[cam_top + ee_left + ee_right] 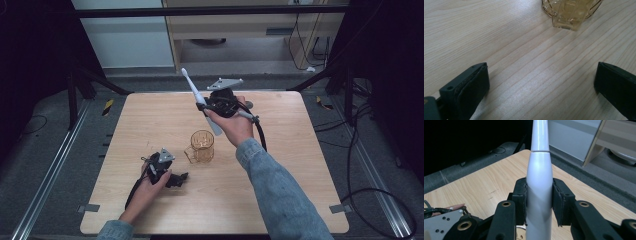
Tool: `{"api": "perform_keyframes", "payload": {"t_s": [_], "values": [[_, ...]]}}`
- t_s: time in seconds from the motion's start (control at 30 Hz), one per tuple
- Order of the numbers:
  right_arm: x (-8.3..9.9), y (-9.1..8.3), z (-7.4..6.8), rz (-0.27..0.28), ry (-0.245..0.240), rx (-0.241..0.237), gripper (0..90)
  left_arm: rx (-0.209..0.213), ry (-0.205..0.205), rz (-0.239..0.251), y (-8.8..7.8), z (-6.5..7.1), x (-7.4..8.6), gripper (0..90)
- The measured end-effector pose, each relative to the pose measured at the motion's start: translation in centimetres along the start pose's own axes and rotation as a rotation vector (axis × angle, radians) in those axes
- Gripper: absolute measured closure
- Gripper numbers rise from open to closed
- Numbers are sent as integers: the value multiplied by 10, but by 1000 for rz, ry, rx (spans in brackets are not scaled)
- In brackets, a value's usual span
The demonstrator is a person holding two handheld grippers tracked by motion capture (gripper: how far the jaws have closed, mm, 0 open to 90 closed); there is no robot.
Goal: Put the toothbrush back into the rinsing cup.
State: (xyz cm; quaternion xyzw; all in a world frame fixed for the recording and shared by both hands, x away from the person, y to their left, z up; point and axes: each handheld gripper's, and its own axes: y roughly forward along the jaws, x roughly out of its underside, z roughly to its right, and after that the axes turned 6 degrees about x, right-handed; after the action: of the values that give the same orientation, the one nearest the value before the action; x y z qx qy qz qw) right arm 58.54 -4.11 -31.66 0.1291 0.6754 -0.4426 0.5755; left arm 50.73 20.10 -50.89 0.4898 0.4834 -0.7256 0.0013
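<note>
**Caller:** Right, start with the big picture: a pale wooden table on a grey floor, dark frame bars around it, a person's forearms coming in from the near edge.

**Analyst:** Both sleeves are denim, and the right arm is stretched well forward over the middle of the table.

**Caller:** What is the right gripper doing?

**Analyst:** It is held up off the table with its jaws clamped on a white electric toothbrush. In the right gripper view both pads press on the thick handle, one on each side. From above, the brush slants, with its head up toward the far left and its base down toward the person.

**Caller:** And the left gripper?

**Analyst:** Low at the near left of the table, in the left hand. Its own camera shows the jaws spread wide with bare wood between them, gripping nothing.

**Caller:** Anything else on the table?

**Analyst:** An amber glass mug stands upright near the centre, handle toward the left. It sits between the two grippers, apart from both. In the left gripper view, its handle sits at the top edge, ahead of the open jaws.
</note>
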Motion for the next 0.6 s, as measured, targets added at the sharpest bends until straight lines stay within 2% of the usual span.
{"api": "perform_keyframes", "payload": {"t_s": [0.4,0.6], "values": [[2,13,-2,34,18,-16,667,1,2,-2,0,0,0,0],[2,16,-4,49,10,-22,667,2,1,-1,0,0,0,0]]}}
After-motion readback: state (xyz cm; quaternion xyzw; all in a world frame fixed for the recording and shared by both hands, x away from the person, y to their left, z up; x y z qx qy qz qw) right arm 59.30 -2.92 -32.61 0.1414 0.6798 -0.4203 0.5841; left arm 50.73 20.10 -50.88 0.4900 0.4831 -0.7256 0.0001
